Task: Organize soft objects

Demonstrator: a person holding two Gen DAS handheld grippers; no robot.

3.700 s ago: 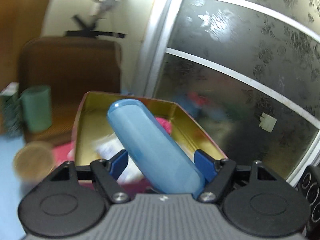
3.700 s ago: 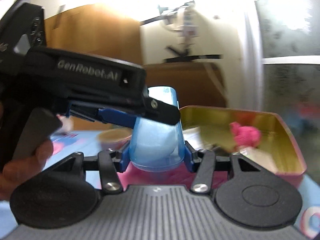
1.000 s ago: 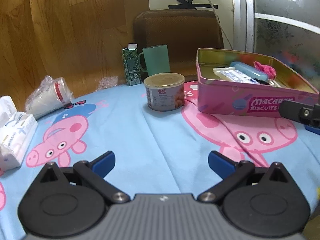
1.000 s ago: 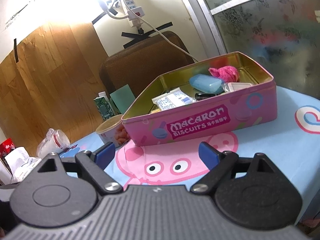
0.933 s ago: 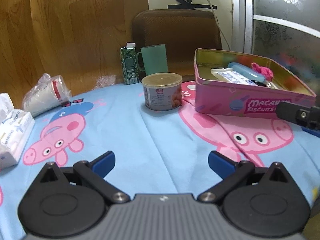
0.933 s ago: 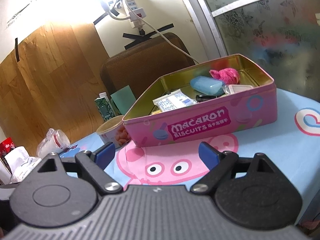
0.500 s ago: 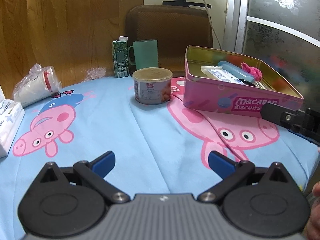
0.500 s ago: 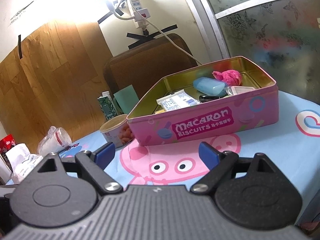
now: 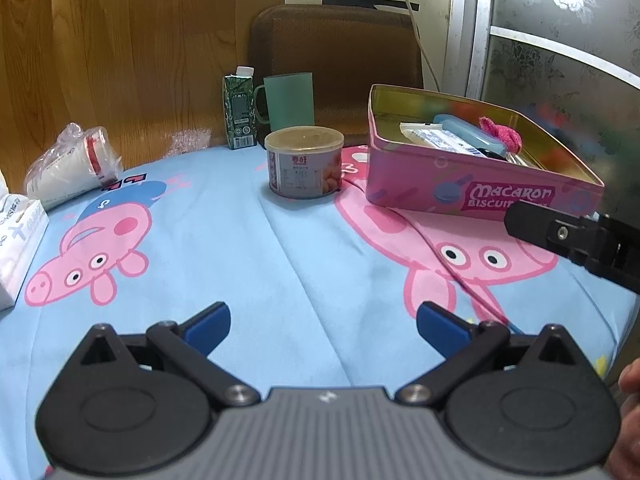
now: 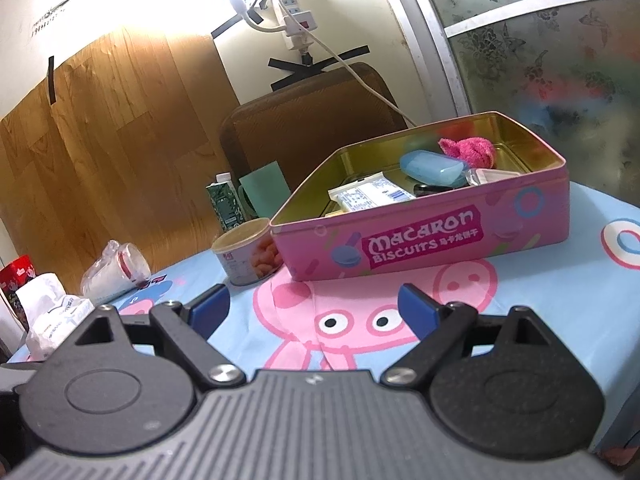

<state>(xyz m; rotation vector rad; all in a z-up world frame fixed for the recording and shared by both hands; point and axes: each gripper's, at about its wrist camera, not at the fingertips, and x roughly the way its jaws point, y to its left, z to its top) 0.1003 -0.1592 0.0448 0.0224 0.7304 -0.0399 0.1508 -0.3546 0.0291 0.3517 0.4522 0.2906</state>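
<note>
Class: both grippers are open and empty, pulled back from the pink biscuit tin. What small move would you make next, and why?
Probably swing the left gripper toward the tissue pack at the table's left edge: it looks soft and lies outside the tin, where the blue case and pink cloth already sit.

Ahead, beyond the worktop (image 9: pixel 248 240) with its blue cartoon-pig cloth, a brown chair back (image 9: pixel 336 60) stands against a cream wall (image 10: pixel 168 0). Wood panelling (image 9: pixel 120 40) runs left; frosted floral glass (image 10: pixel 540 40) right. A taped power strip (image 10: pixel 294 12) hangs above.
</note>
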